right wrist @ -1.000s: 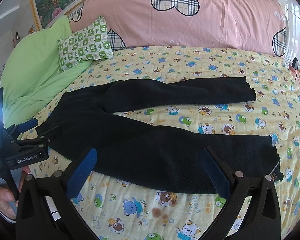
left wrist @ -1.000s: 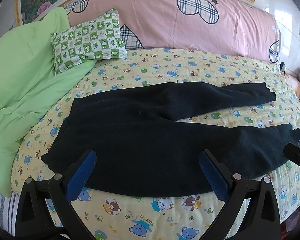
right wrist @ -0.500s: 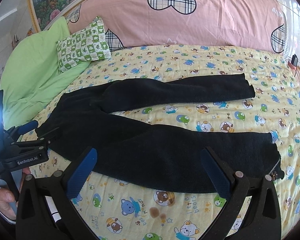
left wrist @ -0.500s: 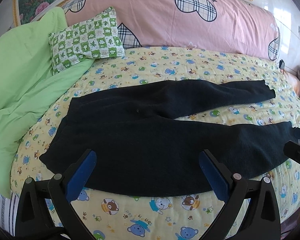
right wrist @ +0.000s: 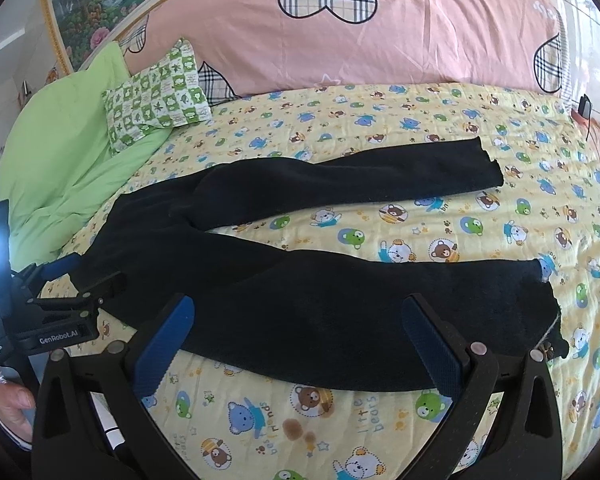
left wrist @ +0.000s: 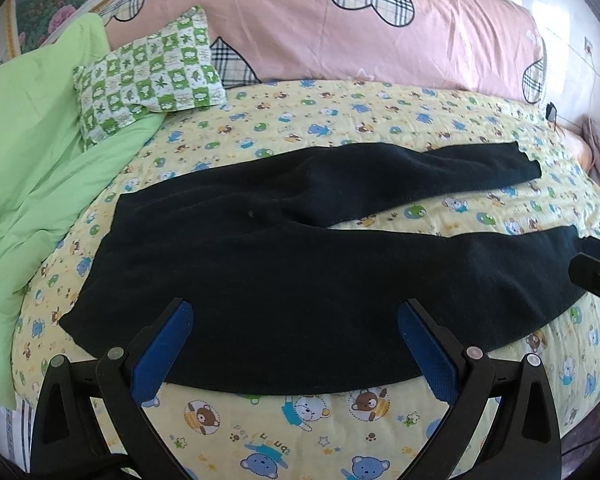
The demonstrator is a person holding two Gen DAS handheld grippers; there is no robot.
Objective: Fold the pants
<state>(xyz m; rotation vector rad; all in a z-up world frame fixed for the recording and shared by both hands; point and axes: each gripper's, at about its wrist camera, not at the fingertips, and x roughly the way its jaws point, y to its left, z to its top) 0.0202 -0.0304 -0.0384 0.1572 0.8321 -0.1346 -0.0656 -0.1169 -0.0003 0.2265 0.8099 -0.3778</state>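
Note:
Black pants [left wrist: 284,264] lie flat on the bed, waist to the left, both legs spread apart and running right; they also show in the right wrist view [right wrist: 300,280]. My left gripper [left wrist: 296,320] is open and empty, hovering over the waist and thigh part near the front edge. My right gripper [right wrist: 298,316] is open and empty, hovering over the near leg, whose cuff [right wrist: 548,312] lies to its right. The left gripper also shows at the left of the right wrist view [right wrist: 80,276], at the waist.
The bed has a yellow bear-print sheet [left wrist: 300,420]. A green checked pillow [left wrist: 148,72] and a green quilt [left wrist: 24,168] lie at the left. A pink heart-print bolster [left wrist: 380,28] runs along the back. The bed's front edge is close below both grippers.
Both grippers have edged a little closer to the pants, which appear slightly larger and lower in the views. The pants have not moved. Both grippers stay open.

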